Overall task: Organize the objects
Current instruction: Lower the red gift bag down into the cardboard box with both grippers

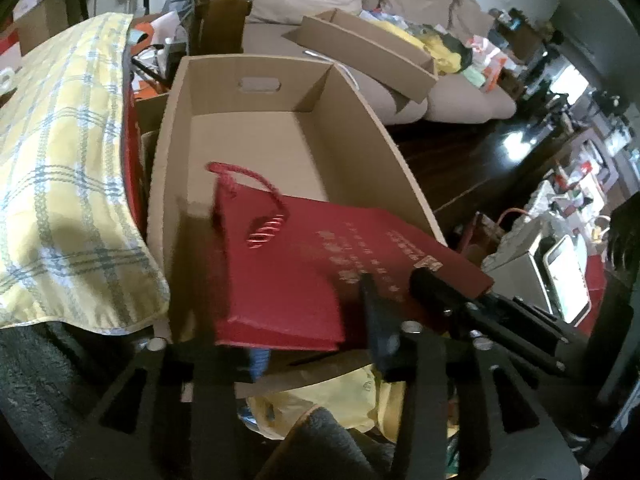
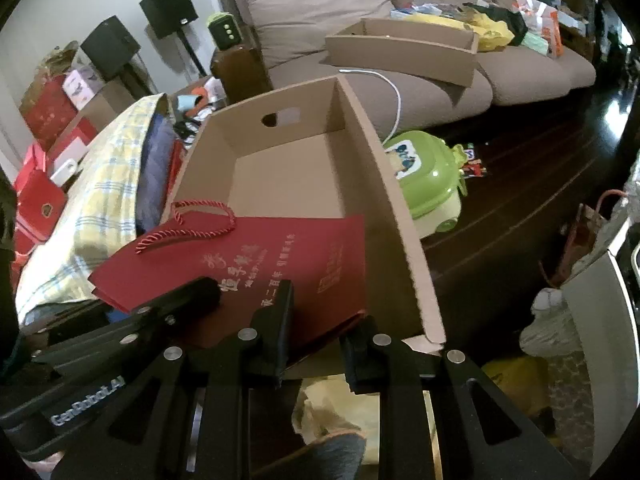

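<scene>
Nearest the right wrist camera, the right gripper (image 2: 320,320) is closed narrowly on the near bottom edge of a flat red paper gift bag (image 2: 256,256), one finger (image 2: 276,320) lying over its printed face and the other at its lower right corner. The bag extends forward and to the left of these jaws, tilted, with its far portion over the near end of an open cardboard box (image 2: 384,184) and its red twisted-cord handle (image 2: 188,224) at the far left end. In the left wrist view, the left gripper (image 1: 288,344) stands partly open; the bag's near edge (image 1: 280,332) lies between its fingers, but pad contact cannot be confirmed because of blur. The right gripper's fingers (image 1: 436,288) appear in that view ahead and to the right, on the bag's right corner. The box interior ahead of both grippers is bare cardboard with a hand-hole cutout (image 1: 259,83) in the far wall. Left of the box lies a yellow plaid cloth (image 1: 68,168). Right of the box stands a green plastic child's seat (image 2: 424,176) on dark wood flooring. Beyond the box, a second shallow cardboard box (image 2: 404,52) rests on a beige sofa (image 2: 320,4).
</scene>
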Available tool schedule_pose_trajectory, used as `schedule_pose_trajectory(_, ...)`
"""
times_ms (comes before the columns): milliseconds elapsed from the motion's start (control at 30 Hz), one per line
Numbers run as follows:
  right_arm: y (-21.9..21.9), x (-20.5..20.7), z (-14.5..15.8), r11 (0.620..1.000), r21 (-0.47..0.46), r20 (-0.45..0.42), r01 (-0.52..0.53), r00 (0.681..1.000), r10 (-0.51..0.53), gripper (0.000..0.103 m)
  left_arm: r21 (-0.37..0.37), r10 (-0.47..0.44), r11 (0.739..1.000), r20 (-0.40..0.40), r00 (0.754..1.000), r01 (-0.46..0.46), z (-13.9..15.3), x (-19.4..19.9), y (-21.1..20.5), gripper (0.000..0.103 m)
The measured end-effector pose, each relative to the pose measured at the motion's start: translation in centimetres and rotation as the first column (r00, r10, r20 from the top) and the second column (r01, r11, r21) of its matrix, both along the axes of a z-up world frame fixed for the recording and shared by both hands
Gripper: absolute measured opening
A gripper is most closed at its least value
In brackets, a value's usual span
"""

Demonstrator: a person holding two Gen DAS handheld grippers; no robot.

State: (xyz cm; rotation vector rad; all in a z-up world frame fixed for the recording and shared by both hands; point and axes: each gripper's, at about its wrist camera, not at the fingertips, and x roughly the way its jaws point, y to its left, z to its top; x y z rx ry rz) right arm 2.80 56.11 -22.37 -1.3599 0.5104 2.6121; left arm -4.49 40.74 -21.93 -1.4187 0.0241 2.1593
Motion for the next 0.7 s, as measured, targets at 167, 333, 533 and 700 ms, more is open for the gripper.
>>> schedule_pose_trajectory(167,0.40,-0.10,-0.67,0.999,-0.036,0.030,0.009,1.000,-0.008,0.021,-0.026,-0.005,1.000,0.000,1.000,0.005,-0.27,0.10,0.30,0.042)
schedule_pose_trajectory(333,0.36,0.02,-0.39,1.000,-0.029,0.019,0.013,1.000,-0.013,0.021,-0.020,-0.005,1.000,0.000,1.000,0.005,-0.07,0.00,0.10,0.042)
schedule_pose_trajectory(533,0.84,0.01,-0.84,0.997,-0.064,0.037,0.038,0.999,-0.036,0.021,-0.036,-0.020,0.999,-0.012,1.000,0.020,-0.26,0.35,0.36,0.040)
schedule_pose_trajectory(700,1.12,0.22,-0.73,0.997,-0.054,0.038,0.058,0.998,-0.056,0.021,-0.037,-0.031,0.999,-0.007,0.999,0.031,0.06,0.21,0.40,0.041)
